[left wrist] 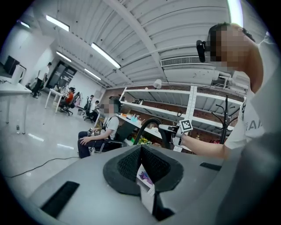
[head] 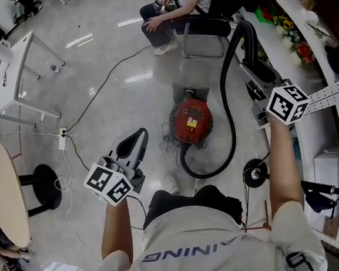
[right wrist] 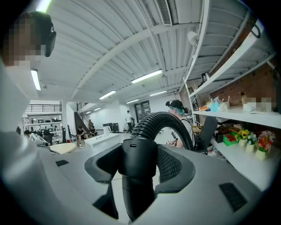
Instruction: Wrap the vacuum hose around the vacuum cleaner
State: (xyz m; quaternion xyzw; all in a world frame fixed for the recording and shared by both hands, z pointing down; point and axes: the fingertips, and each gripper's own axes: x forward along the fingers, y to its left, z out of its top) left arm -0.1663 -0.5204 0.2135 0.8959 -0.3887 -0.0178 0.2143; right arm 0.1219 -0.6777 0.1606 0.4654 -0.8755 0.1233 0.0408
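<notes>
We hold the hose (head: 232, 120) clenched in the right gripper (head: 255, 92), at two o'clock from the vacuum (head: 192, 121). The left gripper (head: 137, 139) fingers are closed on nothing. Guided one-handed, the stiff loop could spring off.

Centre frame: red vacuum cleaner (head: 192, 121). Black hose (head: 232, 126) loops from its base to upper right, meeting your right gripper (head: 254, 74). Lower left: your left gripper (head: 133, 142).
</notes>
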